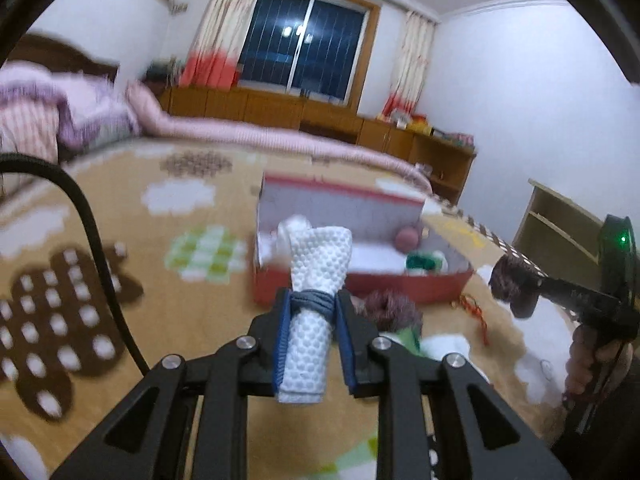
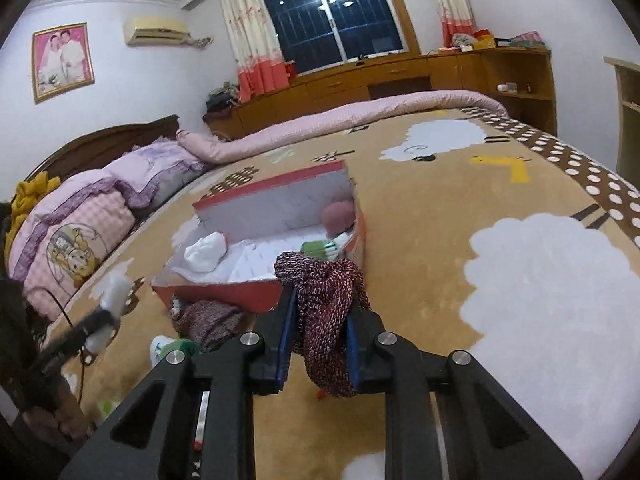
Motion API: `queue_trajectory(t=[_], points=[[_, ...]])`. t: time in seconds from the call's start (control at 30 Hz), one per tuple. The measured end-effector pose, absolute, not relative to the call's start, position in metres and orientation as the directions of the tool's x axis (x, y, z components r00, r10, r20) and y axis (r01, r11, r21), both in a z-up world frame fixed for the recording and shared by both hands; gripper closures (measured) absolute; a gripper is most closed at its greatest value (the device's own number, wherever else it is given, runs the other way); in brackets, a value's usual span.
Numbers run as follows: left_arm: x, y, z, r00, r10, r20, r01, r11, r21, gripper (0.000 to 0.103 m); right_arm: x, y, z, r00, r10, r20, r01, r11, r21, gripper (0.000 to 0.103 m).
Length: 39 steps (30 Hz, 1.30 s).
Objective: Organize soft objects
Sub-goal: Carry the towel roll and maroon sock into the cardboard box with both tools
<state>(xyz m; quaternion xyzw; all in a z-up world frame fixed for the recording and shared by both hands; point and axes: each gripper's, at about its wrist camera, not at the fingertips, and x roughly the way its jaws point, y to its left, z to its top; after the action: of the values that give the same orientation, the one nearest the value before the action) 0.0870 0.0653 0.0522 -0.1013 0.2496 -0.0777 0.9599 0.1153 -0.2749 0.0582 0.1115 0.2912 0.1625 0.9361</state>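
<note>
Bedspread point(image 2: 460, 280) blurred; left tool point(image 1: 312, 320) clamps white roll point(image 1: 312, 344), right tool point(image 2: 322, 328) grips knit point(image 2: 326, 320).

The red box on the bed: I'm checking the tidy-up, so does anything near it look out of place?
Yes. A dark knitted piece and a green-and-white item lie loose on the blanket in front of the red box, not inside with the other soft things. The box itself looks upright and undamaged.
</note>
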Motion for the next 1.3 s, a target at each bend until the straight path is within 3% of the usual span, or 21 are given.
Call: queue_trajectory(t=[0.1,0.23,0.43,0.73,0.9,1.1,1.3], points=[[0.084,0.064,0.069,0.898,-0.179,-0.402,0.112,0.976,-0.185,0.081,0.111,-0.266,0.070,0.787,0.399,-0.470,-0.285,0.912,0.297,0.080],[0.090,0.058,0.095,0.917,-0.201,-0.344,0.149,0.974,-0.171,0.081,0.102,-0.242,0.101,0.849,0.374,-0.373,-0.340,0.927,0.155,0.080],[0.113,0.054,0.115,0.937,-0.191,-0.292,0.166,0.980,-0.108,0.081,0.111,-0.233,0.111,0.848,0.390,-0.360,-0.359,0.921,0.152,0.080],[0.180,0.053,0.105,0.907,-0.160,-0.388,0.149,0.987,-0.059,0.081,0.180,-0.240,0.100,0.838,0.335,-0.432,-0.322,0.941,0.106,0.079],[0.219,0.072,0.095,0.864,-0.203,-0.461,0.161,0.978,-0.129,0.081,0.226,-0.246,0.087,0.814,0.325,-0.482,-0.306,0.945,0.119,0.079],[0.256,0.069,0.077,0.806,-0.202,-0.556,0.173,0.979,-0.105,0.080,0.266,-0.238,0.062,0.753,0.321,-0.575,-0.319,0.941,0.108,0.079],[0.278,0.045,0.035,0.745,-0.093,-0.661,0.154,0.987,0.034,0.077,0.276,-0.232,0.032,0.729,0.284,-0.623,-0.321,0.945,0.056,0.077]])
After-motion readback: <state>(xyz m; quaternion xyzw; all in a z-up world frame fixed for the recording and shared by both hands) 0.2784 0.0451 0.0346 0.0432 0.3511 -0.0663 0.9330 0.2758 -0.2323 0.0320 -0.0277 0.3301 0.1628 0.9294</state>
